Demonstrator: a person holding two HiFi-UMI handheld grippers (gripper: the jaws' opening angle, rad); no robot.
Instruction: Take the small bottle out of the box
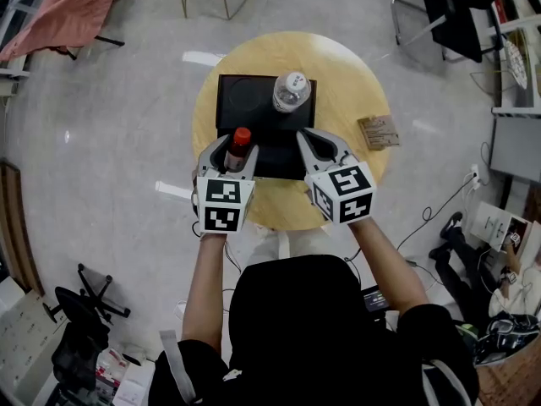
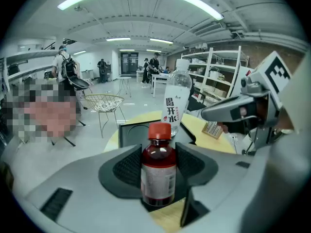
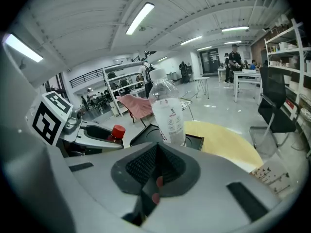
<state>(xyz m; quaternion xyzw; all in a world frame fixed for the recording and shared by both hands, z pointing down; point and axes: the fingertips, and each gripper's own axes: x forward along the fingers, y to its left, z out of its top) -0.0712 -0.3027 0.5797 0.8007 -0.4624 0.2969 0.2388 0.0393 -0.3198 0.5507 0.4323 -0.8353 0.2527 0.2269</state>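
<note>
The clear water bottle carries a white label with three dark blue Chinese characters in a column, 喝开水, which can be read in the left gripper view. In the right gripper view the label of this bottle shows only fine print, too small to read. The pale label on the small bottle is blurred, and the print on the brown card cannot be read either.
</note>
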